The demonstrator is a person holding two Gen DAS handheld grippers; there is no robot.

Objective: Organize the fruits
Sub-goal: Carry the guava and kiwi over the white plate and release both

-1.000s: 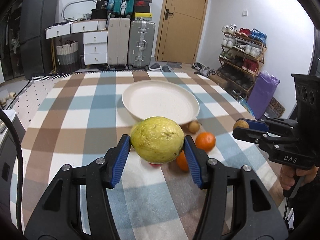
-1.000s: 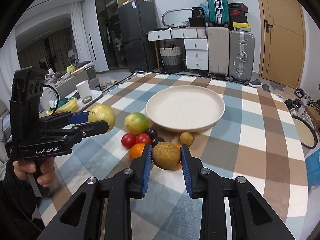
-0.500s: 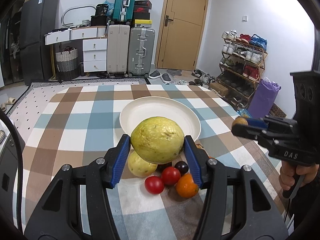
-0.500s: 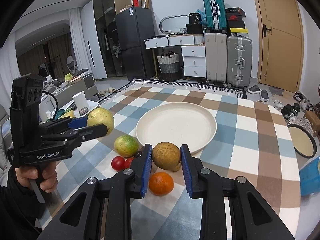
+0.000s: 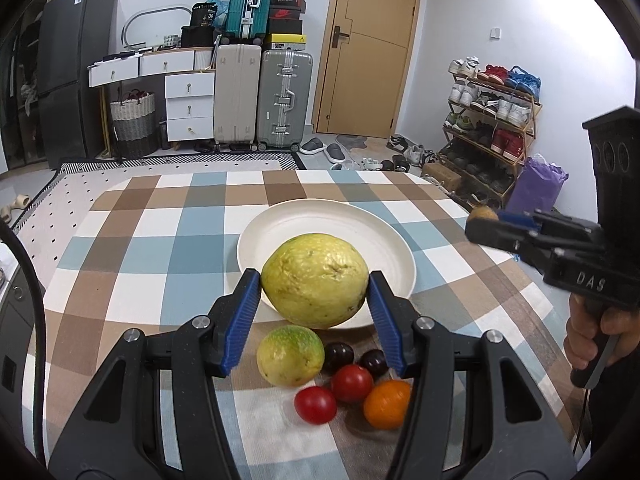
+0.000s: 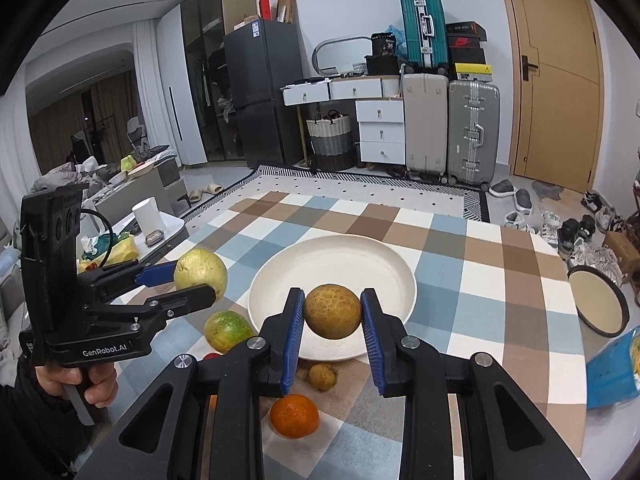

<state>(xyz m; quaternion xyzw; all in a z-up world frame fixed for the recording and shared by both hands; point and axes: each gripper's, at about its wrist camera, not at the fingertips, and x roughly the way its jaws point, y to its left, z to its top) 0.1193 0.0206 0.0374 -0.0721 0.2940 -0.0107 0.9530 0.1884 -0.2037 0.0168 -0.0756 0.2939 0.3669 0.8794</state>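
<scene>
Left gripper (image 5: 315, 303) pinches a large yellow guava (image 5: 316, 281) above the near rim of the white plate (image 5: 280, 232); right gripper (image 6: 332, 332) clamps a brown round fruit (image 6: 333, 311) over the plate's edge; tomatoes (image 5: 352, 377) and an orange (image 6: 295, 416) lie on the checked cloth (image 5: 132, 248).

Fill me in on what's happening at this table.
A person holds a gripper in each hand. The left gripper is clamped on a large yellow fruit, the right gripper on a brown round fruit, both held above the near edge of the white plate, which has nothing on it. Smaller fruits lie on the checked cloth.
</scene>
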